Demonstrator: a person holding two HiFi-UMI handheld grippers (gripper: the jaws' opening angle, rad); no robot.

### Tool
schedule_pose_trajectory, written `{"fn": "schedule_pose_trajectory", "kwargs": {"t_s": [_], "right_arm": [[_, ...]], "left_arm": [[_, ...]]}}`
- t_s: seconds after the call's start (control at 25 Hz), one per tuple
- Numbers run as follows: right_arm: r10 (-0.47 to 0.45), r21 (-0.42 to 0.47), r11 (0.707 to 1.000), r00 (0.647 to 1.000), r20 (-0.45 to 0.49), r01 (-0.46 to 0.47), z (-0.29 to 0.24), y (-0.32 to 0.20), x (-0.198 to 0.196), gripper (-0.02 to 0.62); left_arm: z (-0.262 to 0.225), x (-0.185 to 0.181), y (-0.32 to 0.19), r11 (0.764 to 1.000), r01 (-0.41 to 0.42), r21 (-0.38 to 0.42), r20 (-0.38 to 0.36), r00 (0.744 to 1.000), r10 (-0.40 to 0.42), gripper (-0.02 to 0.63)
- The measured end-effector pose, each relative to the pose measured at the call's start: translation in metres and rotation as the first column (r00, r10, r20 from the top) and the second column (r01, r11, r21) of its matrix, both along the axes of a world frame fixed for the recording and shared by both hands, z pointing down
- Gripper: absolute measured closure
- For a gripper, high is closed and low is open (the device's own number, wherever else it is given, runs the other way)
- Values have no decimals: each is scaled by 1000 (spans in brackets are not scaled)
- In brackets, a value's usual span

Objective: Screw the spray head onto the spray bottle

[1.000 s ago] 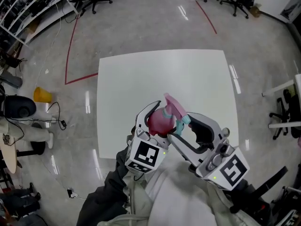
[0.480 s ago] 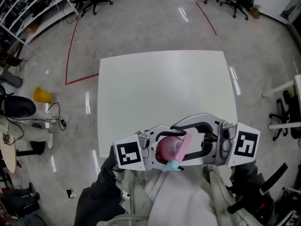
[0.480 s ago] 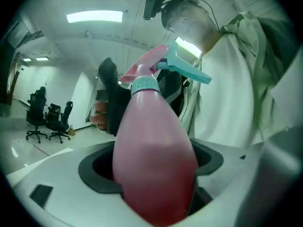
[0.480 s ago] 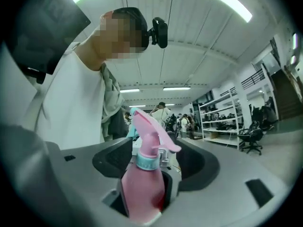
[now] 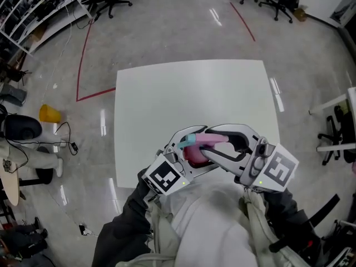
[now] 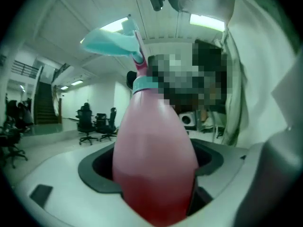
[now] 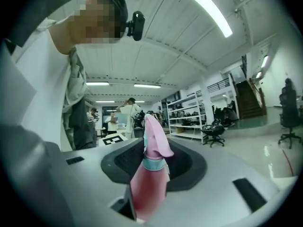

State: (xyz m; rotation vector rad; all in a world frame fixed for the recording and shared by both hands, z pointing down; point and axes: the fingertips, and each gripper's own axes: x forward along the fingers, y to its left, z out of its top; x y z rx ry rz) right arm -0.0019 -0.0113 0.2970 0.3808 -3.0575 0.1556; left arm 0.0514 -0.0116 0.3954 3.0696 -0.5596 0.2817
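The whole job is going on in the air, close in front of the person's chest and above the near edge of the white surface (image 5: 189, 93), which carries nothing.

The left hand-held gripper (image 5: 186, 149) has its jaws spread wide and clamped on the fat pink body of the spray bottle (image 6: 154, 164), so the bottle is held firmly. The spray head (image 6: 113, 42), with its teal trigger, already sits on the bottle's neck, and its teal collar (image 6: 144, 84) rests down at the shoulder with no gap I can make out.

The right hand-held gripper (image 5: 219, 143) is closing its jaws, now fairly narrow, on the spray head that stands between them, and the pads look to be biting on it.

I'd say the head is placed and started on the thread. What is left is the twisting: I can't tell how tight the collar is, so a few more turns, or at least a final snug, seem due before letting go.
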Motion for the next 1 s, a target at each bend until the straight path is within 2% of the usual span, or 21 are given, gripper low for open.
{"fn": "schedule_pose_trajectory", "kwargs": {"t_s": [0.12, 0.2, 0.32, 0.48, 0.56, 0.76, 0.92, 1.0], "right_arm": [[72, -34, 997, 996, -50, -74, 16, -6, -2, 469], [103, -47, 993, 993, -58, -105, 21, -7, -4, 469], [127, -52, 990, 991, -38, -129, 26, -11, -5, 469], [69, -42, 997, 996, -63, -72, 53, -8, -7, 468], [35, -47, 998, 998, -49, -37, 70, -9, -4, 471], [-4, -116, 993, 1000, 1, 4, 95, -16, 7, 479], [-36, -187, 981, 997, 62, 47, 95, -14, 2, 488], [-40, -203, 977, 994, 105, 60, 90, -16, 3, 489]], "left_arm": [[24, -2, -15, 992, 110, 62, 112, 987, -116, 176], [31, -4, -16, 990, 128, 65, 124, 983, -135, 176], [38, -4, -15, 990, 133, 39, 95, 986, -136, 176], [56, -4, -17, 991, 119, 60, 38, 992, -122, 176], [71, -4, -13, 995, 100, 19, 6, 995, -100, 173], [92, -15, 0, 995, 87, -45, -10, 996, -87, 172], [86, -27, 8, 991, 83, -105, -78, 993, -92, 172], [77, -31, 9, 986, 70, -148, -149, 984, -92, 172]]}}
